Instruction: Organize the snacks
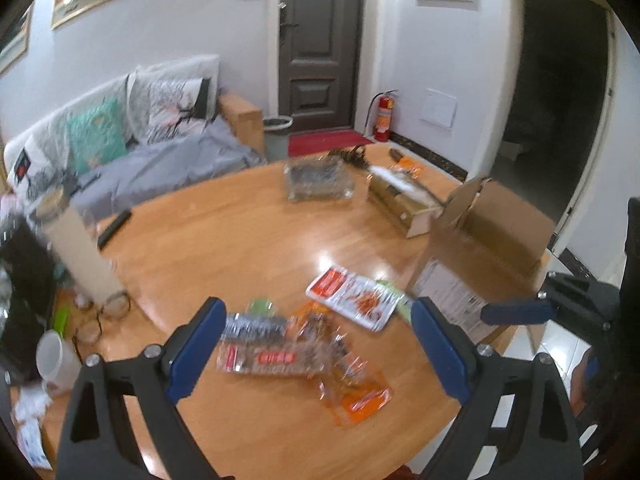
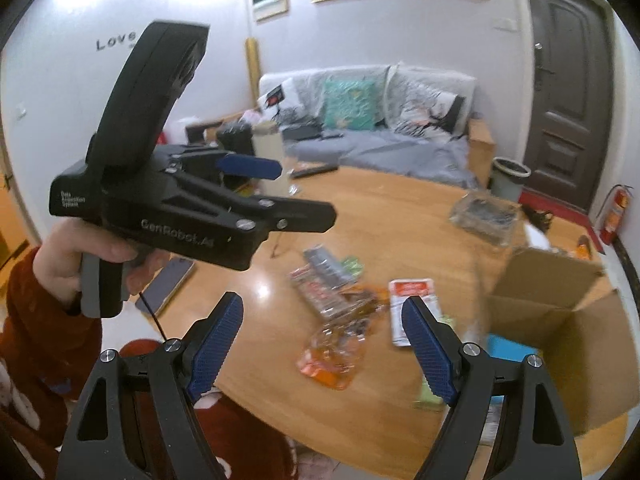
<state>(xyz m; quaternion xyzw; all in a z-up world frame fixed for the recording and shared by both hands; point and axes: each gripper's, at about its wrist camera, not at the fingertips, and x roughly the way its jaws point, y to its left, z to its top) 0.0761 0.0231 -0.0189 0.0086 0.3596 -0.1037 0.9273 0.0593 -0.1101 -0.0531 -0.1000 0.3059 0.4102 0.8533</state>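
- Snacks [image 1: 296, 344]: lying in a loose, messy pile on the tabletop [image 1: 248, 248], at about 6 o'clock in the left wrist view, just past the gripper tips.
- Left gripper [image 1: 318, 312]: wide open, holding nothing. Right gripper [image 2: 323, 302]: wide open too, also holding nothing, aimed at the same pile.
- Cardboard box [image 1: 492, 240]: open at the top, at about 3 o'clock from the pile, close to the tabletop edge. Probably the home for the snacks, but only a guess.
- Could grab two packets at once, with so many lying on top of each other. Might then lose one on the way to the box.
- Could let a packet slip out, because of the shiny, smooth wrappers. More likely if pinched by a thin corner only.
- Could crush the food inside if squeezed too hard.
- White-and-red packet [image 1: 356, 296]: lying flat at about 1 o'clock from the pile. Hard to get under. Might just push it along, or scrape the tabletop with the tips.
- Could bump the two grippers together, with both so near and pointing at one small spot. Better to go one at a time.
- Could catch a standing box flap while dropping a snack in, and shove the box toward the edge.
- Phone [image 2: 168, 284]: lying at about 9 o'clock from the pile in the right wrist view. Could get knocked by a careless swing of the left hand [image 2: 92, 264].
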